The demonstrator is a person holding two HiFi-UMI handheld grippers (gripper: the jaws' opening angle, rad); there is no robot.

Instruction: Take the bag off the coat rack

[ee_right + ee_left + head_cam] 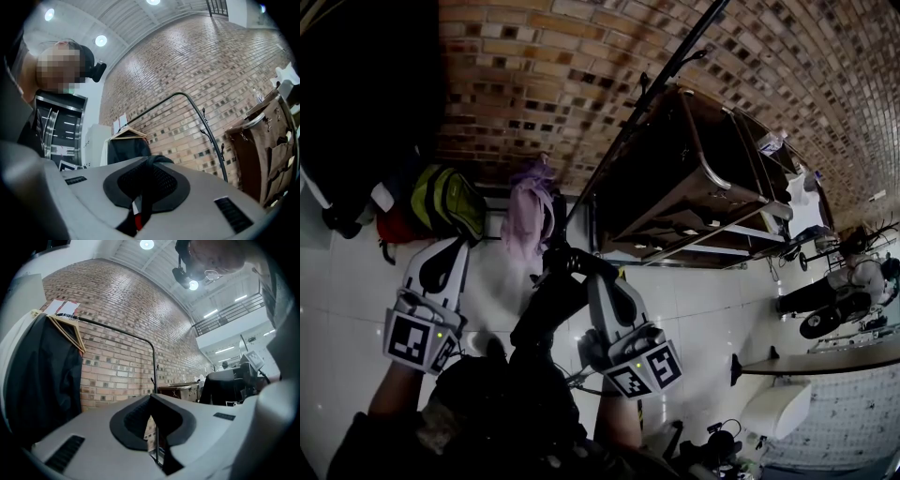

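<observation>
My right gripper (592,278) is shut on the black strap (567,260) of a dark bag (546,311) that hangs below it, between my two arms. In the right gripper view the strap (156,161) loops over the closed jaws of the right gripper (142,199), with a bit of red down in the slit. The coat rack's black pole (649,94) slants away above the bag; its curved rail (186,96) stands apart from the strap. My left gripper (459,244) is shut and holds nothing, left of the bag; the left gripper (153,430) shows only a thin slit.
A green-yellow backpack (447,200), a red bag (394,226) and a purple cloth (530,211) hang low by the brick wall (534,84). A dark coat on wooden hangers (44,376) hangs on the rail. A brown cabinet (703,178) stands right of the pole.
</observation>
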